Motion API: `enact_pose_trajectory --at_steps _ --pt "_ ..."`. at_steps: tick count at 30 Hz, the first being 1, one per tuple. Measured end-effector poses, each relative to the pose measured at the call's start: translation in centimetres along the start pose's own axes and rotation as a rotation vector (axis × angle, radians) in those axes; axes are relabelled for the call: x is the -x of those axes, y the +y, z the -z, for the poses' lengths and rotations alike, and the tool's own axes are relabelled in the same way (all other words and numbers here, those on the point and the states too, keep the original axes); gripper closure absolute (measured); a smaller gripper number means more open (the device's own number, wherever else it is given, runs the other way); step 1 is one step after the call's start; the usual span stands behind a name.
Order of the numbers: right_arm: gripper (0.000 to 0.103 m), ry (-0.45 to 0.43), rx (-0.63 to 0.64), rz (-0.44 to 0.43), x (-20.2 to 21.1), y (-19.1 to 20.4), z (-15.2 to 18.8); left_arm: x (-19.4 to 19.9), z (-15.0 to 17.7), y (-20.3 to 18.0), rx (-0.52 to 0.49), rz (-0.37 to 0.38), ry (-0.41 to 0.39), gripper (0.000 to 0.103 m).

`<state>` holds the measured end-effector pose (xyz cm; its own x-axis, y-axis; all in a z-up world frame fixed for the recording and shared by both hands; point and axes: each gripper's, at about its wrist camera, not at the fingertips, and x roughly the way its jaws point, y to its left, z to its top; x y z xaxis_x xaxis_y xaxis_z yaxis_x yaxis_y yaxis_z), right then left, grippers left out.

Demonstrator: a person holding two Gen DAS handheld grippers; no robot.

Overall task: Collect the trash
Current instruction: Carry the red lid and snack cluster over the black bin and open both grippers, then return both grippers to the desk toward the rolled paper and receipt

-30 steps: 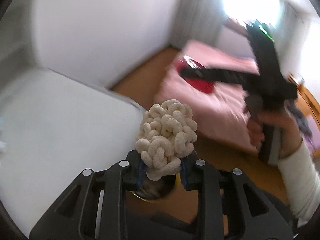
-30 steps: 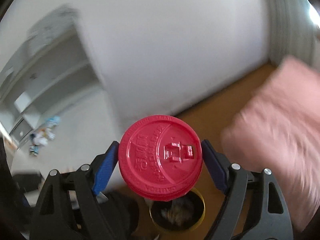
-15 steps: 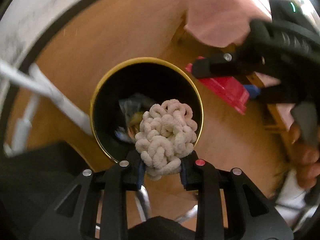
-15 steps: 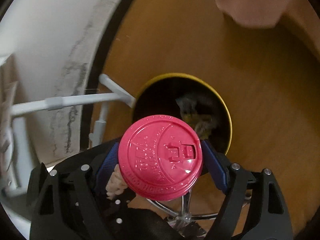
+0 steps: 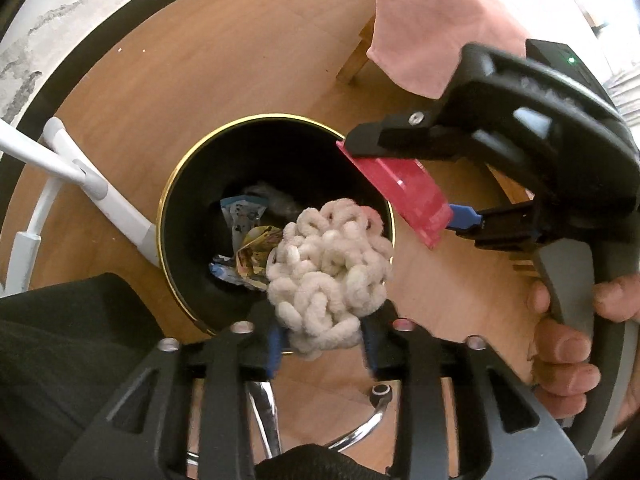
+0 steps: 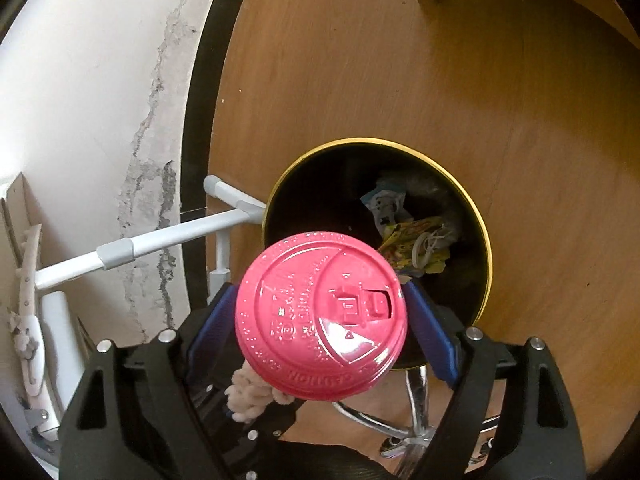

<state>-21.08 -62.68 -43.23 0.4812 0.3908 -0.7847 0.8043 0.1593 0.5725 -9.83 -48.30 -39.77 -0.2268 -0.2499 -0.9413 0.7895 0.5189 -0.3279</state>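
Observation:
My left gripper [image 5: 322, 336] is shut on a cream knotted yarn ball [image 5: 332, 272] and holds it over the near rim of a black, gold-rimmed trash bin [image 5: 176, 208] on the wooden floor. Wrappers [image 5: 248, 248] lie inside the bin. My right gripper [image 6: 320, 320] is shut on a red plastic cup lid [image 6: 320, 316], held above the bin's near left rim [image 6: 486, 240]. In the left wrist view the right gripper [image 5: 404, 184] holds the lid [image 5: 404, 192] edge-on over the bin's right rim. The yarn ball shows below the lid [image 6: 252, 396].
A white metal frame [image 5: 92, 184] stands left of the bin, by a cracked white wall [image 6: 100, 120]. A pink bedcover [image 5: 440, 20] hangs at the far right. A chrome chair base [image 5: 360, 428] and a black seat [image 5: 60, 360] lie below the grippers.
Both grippers swung from facing the room to pointing down at the bin, and came closer over its rim. Both kept their hold.

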Motion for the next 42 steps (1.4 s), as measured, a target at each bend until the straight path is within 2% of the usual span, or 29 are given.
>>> enact_pose_trajectory --at_steps 1,3,6,8,10,12,14,16,18,19,20,21,23,25,26,28,30,32,35,38,40,42 --pt "0.011 0.005 -0.001 -0.009 0.1 0.0 -0.1 0.1 -0.1 -0.1 -0.002 -0.005 0.006 0.041" --pt "0.007 -0.007 0.002 -0.014 1.0 0.0 -0.3 0.2 0.0 -0.5 -0.016 -0.027 0.007 0.017" --pt "0.007 -0.029 0.007 0.002 2.8 0.1 -0.4 0.6 0.2 -1.3 -0.043 0.008 -0.01 0.015" --pt "0.007 -0.109 0.082 0.116 5.7 1.2 0.1 2.1 0.5 -2.6 -0.075 0.01 -0.048 0.015" --pt "0.007 -0.258 0.206 0.2 10.6 2.8 1.4 5.5 1.7 -5.5 -0.176 0.059 -0.115 0.015" --pt "0.007 -0.451 0.303 0.27 17.1 4.3 3.8 10.6 3.5 -9.3 -0.304 0.103 -0.22 0.015" --pt "0.007 -0.656 0.376 0.329 23.6 5.9 7.1 16.2 5.0 -11.9 -0.385 0.155 -0.337 0.011" --pt "0.007 -0.815 0.424 0.375 27.9 7.5 9.9 21.6 6.2 -13.1 -0.436 0.175 -0.455 0.01" --pt "0.007 -0.99 0.484 0.415 31.5 9.9 13.2 27.5 7.5 -13.2 -0.468 0.148 -0.601 0.007" --pt "0.007 -1.049 0.513 0.425 32.5 11.1 14.4 30.2 8.1 -12.5 -0.469 0.115 -0.681 0.007" --pt "0.007 -1.104 0.546 0.432 33.1 12.7 15.5 32.3 8.7 -11.5 -0.457 0.077 -0.742 0.007" --pt "0.007 -1.14 0.586 0.426 33.3 14.5 16.5 35.2 9.4 -9.5 -0.406 0.004 -0.819 0.007" --pt "0.007 -1.146 0.665 0.365 32.4 18.4 17.7 38.2 10.0 -6.0 -0.298 -0.077 -0.886 0.007" --pt "0.007 -1.112 0.742 0.3 30.8 21.6 18.3 41.0 11.2 0.0 -0.106 -0.18 -0.929 0.007" --pt "0.007 -1.072 0.813 0.269 28.9 24.3 18.9 41.7 11.8 2.2 -0.034 -0.223 -0.934 0.007" --pt "0.007 -1.008 0.925 0.239 26.1 28.0 19.8 43.2 13.5 8.2 0.146 -0.367 -0.925 0.007" --pt "0.007 -0.936 1.053 0.21 22.4 32.2 21.1 43.9 15.3 14.4 0.324 -0.5 -0.874 0.007" --pt "0.007 -0.86 1.146 0.174 18.8 36.0 22.4 44.8 16.1 18.6 0.445 -0.536 -0.836 0.007" --pt "0.007 -0.789 1.229 0.124 15.6 40.1 24.3 45.7 18.0 25.3 0.638 -0.535 -0.793 0.007" --pt "0.007 -0.719 1.303 0.109 12.4 44.1 25.8 46.0 17.9 27.9 0.682 -0.536 -0.773 0.007" --pt "0.007 -0.663 1.35 0.113 10.1 46.3 26.9 45.7 17.2 28.3 0.671 -0.542 -0.757 0.007" --pt "0.007 -0.61 1.403 0.144 7.9 48.3 27.5 45.0 16.1 29.1 0.648 -0.553 -0.71 0.007"
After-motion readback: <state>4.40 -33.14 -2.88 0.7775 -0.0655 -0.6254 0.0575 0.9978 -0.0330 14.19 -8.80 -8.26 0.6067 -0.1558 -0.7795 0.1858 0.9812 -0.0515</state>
